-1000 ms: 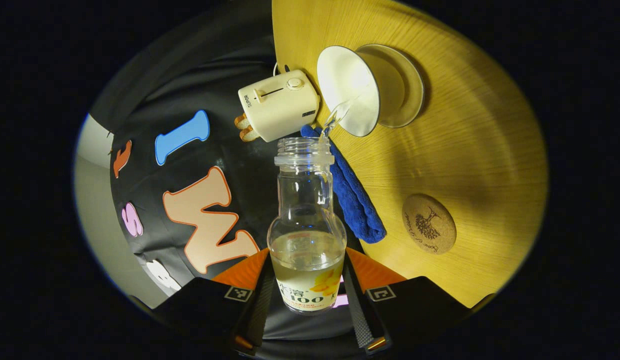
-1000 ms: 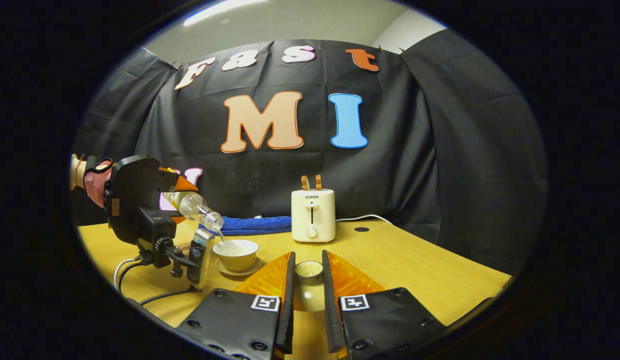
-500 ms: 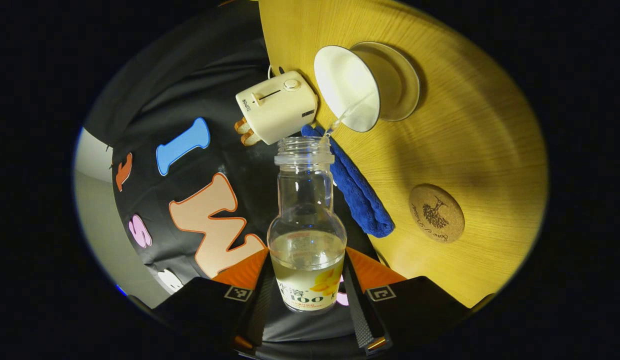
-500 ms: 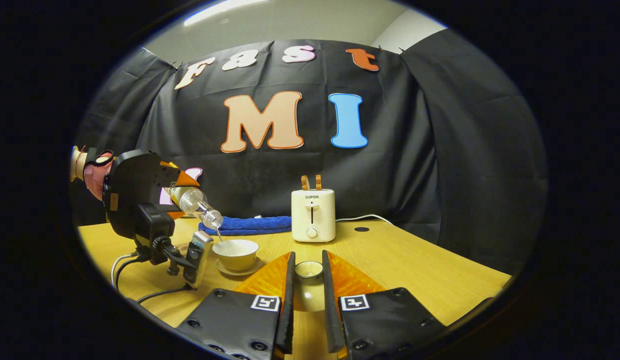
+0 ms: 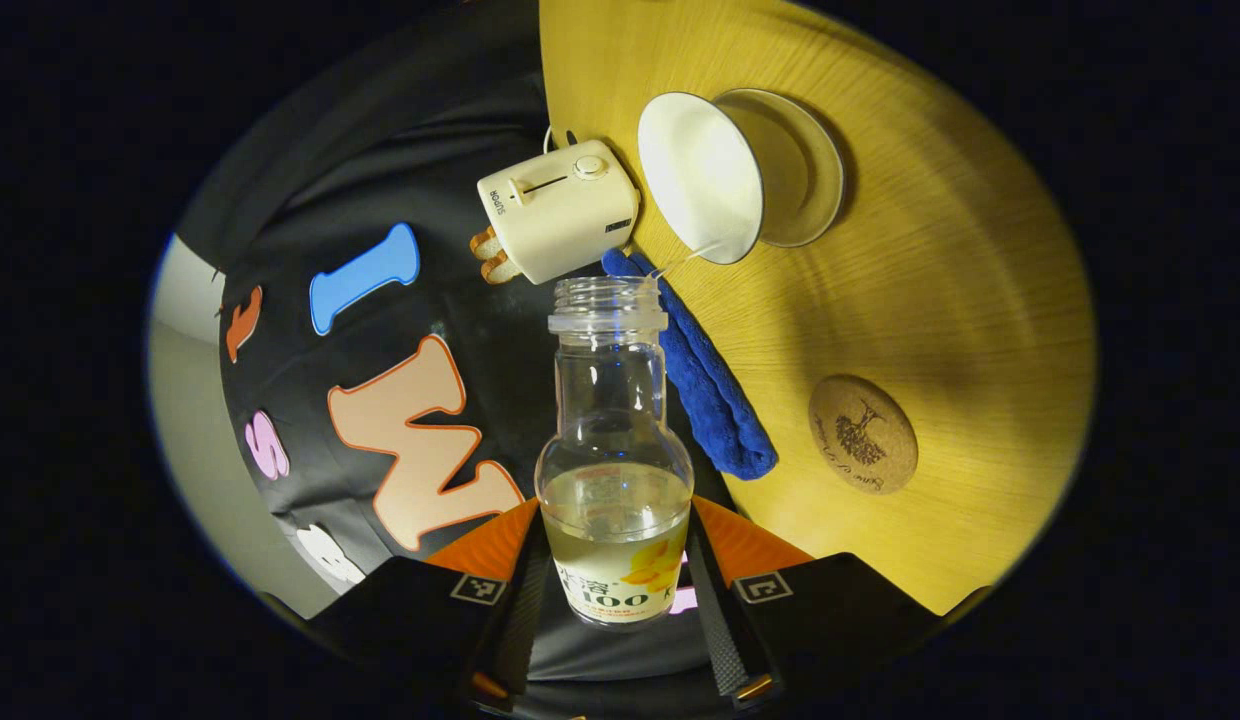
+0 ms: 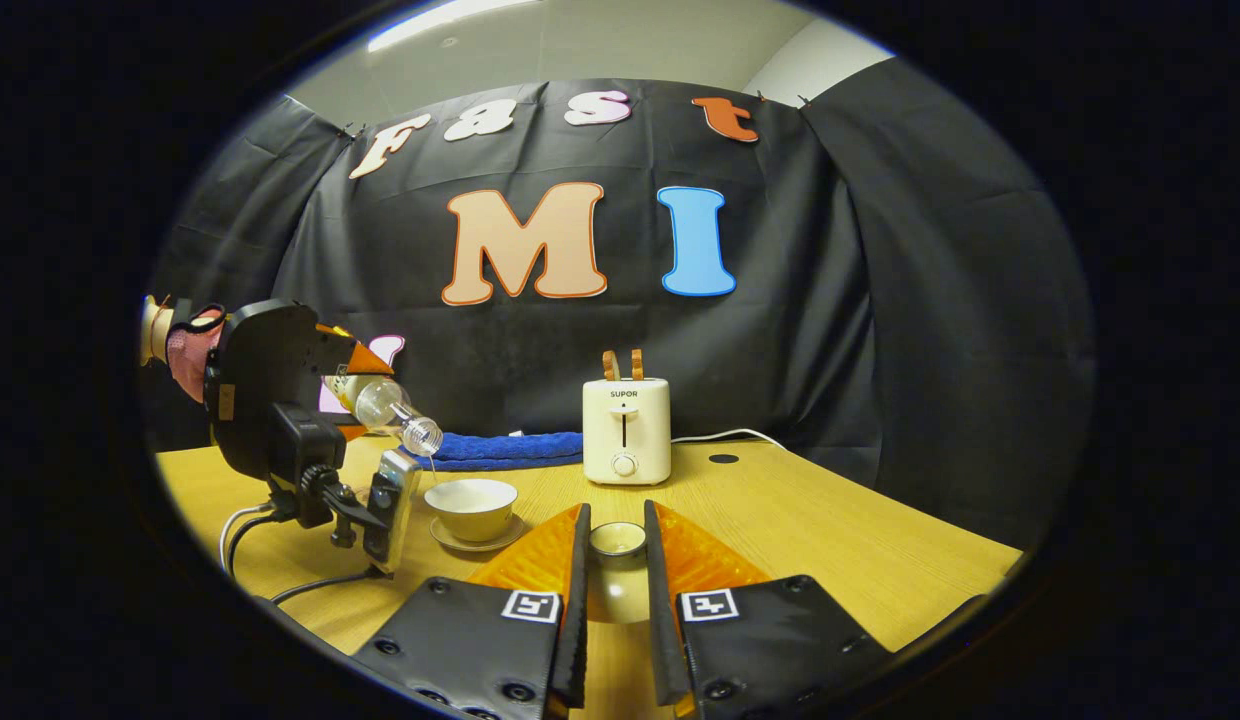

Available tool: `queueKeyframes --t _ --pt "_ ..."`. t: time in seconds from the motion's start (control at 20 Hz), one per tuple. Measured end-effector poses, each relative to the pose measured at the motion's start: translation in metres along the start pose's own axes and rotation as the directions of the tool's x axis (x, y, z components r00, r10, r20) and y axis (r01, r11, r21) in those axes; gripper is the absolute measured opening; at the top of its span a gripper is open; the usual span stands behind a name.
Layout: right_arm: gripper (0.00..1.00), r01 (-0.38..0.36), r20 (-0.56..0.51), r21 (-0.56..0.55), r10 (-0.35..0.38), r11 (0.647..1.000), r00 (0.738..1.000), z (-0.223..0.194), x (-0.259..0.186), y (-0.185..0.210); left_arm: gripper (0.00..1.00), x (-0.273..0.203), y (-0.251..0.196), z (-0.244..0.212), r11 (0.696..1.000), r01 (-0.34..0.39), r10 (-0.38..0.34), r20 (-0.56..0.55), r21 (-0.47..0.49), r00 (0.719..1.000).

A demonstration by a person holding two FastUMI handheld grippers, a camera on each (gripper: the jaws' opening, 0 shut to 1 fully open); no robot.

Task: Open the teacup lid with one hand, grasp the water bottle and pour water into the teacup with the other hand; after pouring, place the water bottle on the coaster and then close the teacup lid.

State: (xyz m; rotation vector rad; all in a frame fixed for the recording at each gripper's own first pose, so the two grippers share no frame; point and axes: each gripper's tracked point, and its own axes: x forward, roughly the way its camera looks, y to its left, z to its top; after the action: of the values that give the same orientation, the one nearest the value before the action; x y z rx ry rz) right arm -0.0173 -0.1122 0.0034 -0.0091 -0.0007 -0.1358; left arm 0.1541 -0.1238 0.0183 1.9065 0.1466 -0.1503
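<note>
Above the white teacup (image 5: 700, 178), tilted clear water bottle (image 5: 614, 480) part-full, clamped in left gripper (image 5: 614, 600), right gripper (image 6: 616, 590) grasping lid (image 6: 617, 540)

Lighting: dim booth, overhead ceiling strip (image 6: 450, 18).
Table (image 5: 960, 300) warmly lit, shadowed patches; strong fisheye bending at edges; focus sharp.

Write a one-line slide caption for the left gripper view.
Left gripper tips the water bottle, a thin stream reaching the teacup.

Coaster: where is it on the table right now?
In the left gripper view, the coaster lies bare on the table, right of the blue towel and below the teacup as pictured.
</note>
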Motion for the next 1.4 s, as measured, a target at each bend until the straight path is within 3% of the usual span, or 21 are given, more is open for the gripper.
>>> queueKeyframes --t 0.1,0.2,0.3,0.35,0.5,0.6,0.75,0.85,1.15,1.3,1.4 --pt "0.30 0.000 0.000 0.000 0.000 1.000 1.000 0.000 0.000 0.000 0.67 0.001 -0.012 0.003 0.994 0.034 -0.032 0.019 -0.108 0.999" --pt "0.29 -0.001 0.000 0.000 0.001 1.000 1.000 0.000 0.000 0.000 0.67 0.002 -0.025 0.008 0.968 0.068 -0.058 0.050 -0.243 0.997" --pt "0.29 -0.001 0.000 0.000 0.001 1.000 1.000 0.000 0.000 0.000 0.66 -0.002 -0.035 0.013 0.914 0.099 -0.071 0.083 -0.393 0.994" --pt "0.30 -0.001 0.000 0.000 0.001 1.000 1.000 0.000 0.000 0.000 0.67 -0.003 -0.039 0.016 0.871 0.117 -0.077 0.104 -0.477 0.992" --pt "0.29 -0.001 -0.001 0.000 0.001 1.000 1.000 0.000 0.000 0.000 0.66 0.006 -0.054 0.028 0.696 0.140 -0.062 0.136 -0.704 0.989" --pt "0.30 -0.001 -0.002 -0.001 0.001 1.000 1.000 0.000 0.000 0.000 0.66 0.010 -0.063 0.038 0.547 0.137 -0.042 0.136 -0.826 0.990" --pt "0.30 0.000 -0.003 -0.001 0.000 1.000 1.000 0.000 0.000 0.000 0.66 0.013 -0.072 0.059 0.307 0.183 -0.046 0.178 -0.934 0.983" --pt "0.30 0.007 -0.003 -0.001 -0.007 1.000 1.000 0.000 0.000 -0.002 0.66 0.018 -0.068 0.071 0.178 0.186 -0.007 0.188 -0.966 0.982" --pt "0.30 0.016 -0.002 -0.002 -0.016 1.000 1.000 0.000 0.000 -0.003 0.66 0.014 -0.058 0.087 -0.147 0.224 0.080 0.214 -0.963 0.973" --pt "0.30 0.017 -0.001 -0.002 -0.017 1.000 1.000 0.001 -0.001 -0.003 0.66 0.012 -0.058 0.081 -0.260 0.261 0.107 0.241 -0.930 0.965" --pt "0.30 0.020 -0.002 -0.002 -0.020 1.000 1.000 0.000 0.000 -0.004 0.66 0.017 -0.058 0.078 -0.305 0.277 0.130 0.248 -0.911 0.960"
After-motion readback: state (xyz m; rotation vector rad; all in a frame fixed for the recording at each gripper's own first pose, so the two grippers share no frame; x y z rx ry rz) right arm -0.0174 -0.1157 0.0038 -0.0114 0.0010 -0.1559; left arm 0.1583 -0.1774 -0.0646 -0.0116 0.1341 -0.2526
